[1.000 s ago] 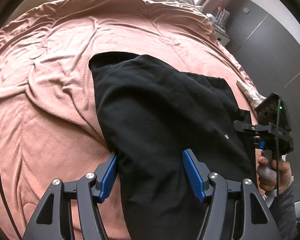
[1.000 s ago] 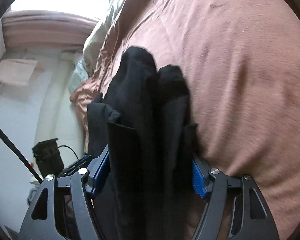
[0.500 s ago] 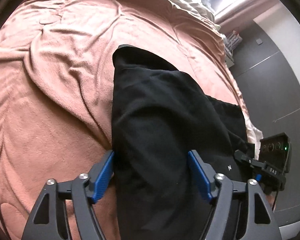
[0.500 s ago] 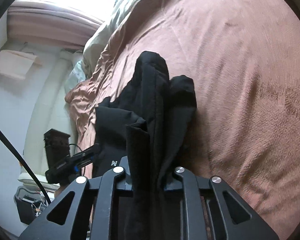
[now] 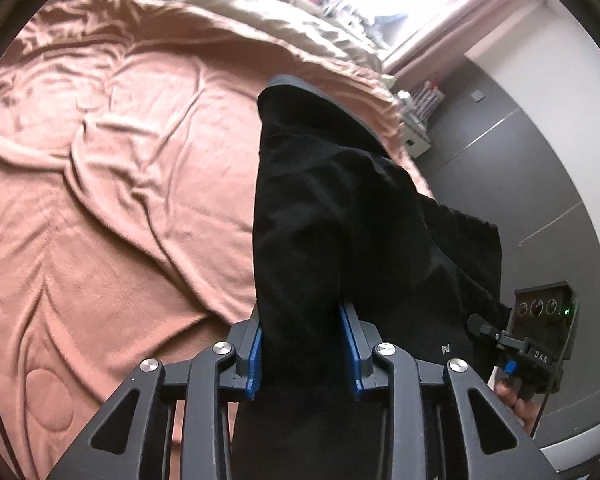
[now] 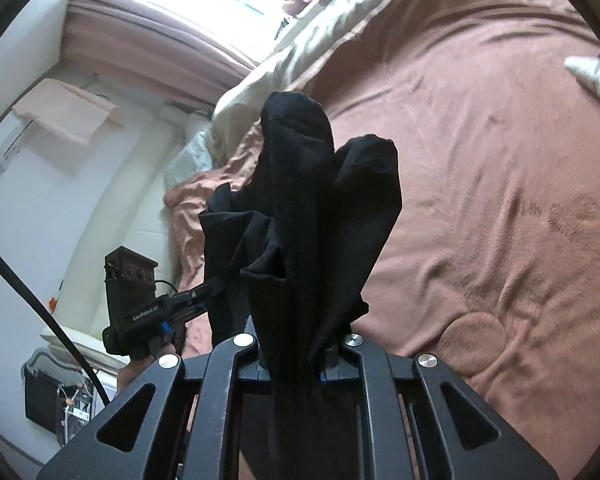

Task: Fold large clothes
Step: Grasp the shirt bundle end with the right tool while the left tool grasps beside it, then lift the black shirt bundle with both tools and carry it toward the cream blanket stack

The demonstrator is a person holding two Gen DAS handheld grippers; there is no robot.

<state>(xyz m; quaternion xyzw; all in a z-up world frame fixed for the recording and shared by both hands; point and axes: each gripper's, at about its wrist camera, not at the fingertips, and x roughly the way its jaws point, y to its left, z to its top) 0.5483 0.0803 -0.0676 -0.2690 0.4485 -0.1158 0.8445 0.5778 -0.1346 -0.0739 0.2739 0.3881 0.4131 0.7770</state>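
In the left wrist view, the pink-brown bed cover [image 5: 112,184] fills the left and centre of the frame, full of soft wrinkles. At the bottom centre the left gripper [image 5: 305,346] has just been closing, and its blue pads now press from both sides on a thick bunch of the black garment [image 5: 340,220]. The cloth rises from the jaws toward the upper centre of the frame and spreads to the right, where the other gripper is seen at the right edge.

In the right wrist view, the right gripper [image 6: 294,360] at the bottom centre is almost fully closed on a narrow gathered bundle of the same black garment [image 6: 312,208], which stands up in two lobes over the bed cover [image 6: 480,160].

I judge the garment to be soft, limp and rather light, not fragile. It will sag and bunch between the two holds, and thick folds can slip. It is better to take it at an edge or corner, with few layers.
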